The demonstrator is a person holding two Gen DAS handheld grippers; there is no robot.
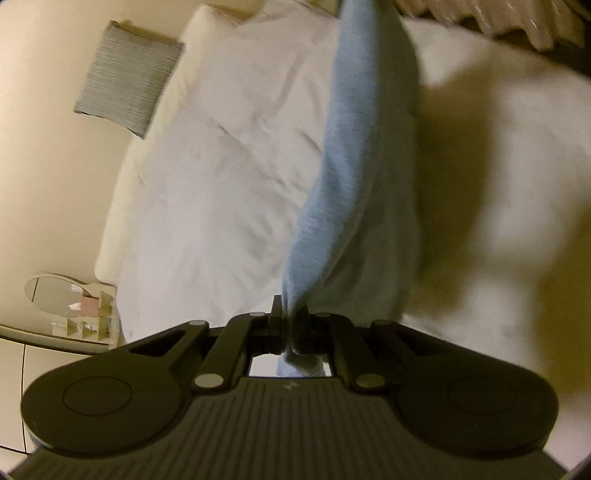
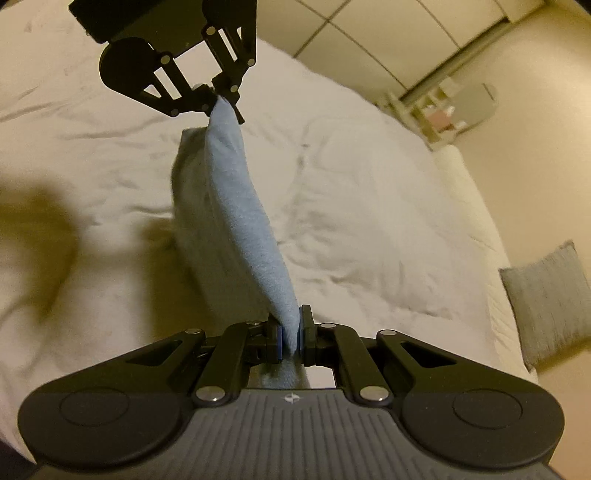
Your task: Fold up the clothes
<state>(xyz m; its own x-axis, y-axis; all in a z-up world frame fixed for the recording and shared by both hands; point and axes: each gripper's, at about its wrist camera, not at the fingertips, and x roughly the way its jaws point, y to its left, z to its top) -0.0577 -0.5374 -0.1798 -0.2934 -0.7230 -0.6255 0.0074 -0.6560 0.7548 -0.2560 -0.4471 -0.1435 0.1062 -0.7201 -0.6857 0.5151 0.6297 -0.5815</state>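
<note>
A light blue garment (image 2: 240, 221) hangs stretched between both grippers above a white bed (image 2: 369, 221). My right gripper (image 2: 291, 332) is shut on one end of it, the cloth pinched between its blue pads. Across from it, my left gripper (image 2: 218, 96) is shut on the other end. In the left wrist view the blue garment (image 1: 354, 166) runs away from my left gripper (image 1: 291, 317) toward the top of the frame, blurred. The garment's lower edge sags toward the bed, and its full shape is hidden.
The white bed (image 1: 221, 166) has a rumpled cover. A grey cushion (image 1: 129, 77) lies on the floor beside it, the same grey cushion (image 2: 550, 299) showing at the right. A small shelf with a mirror (image 1: 70, 306) stands by the bed's corner. Cabinet doors (image 2: 388, 33) line the wall.
</note>
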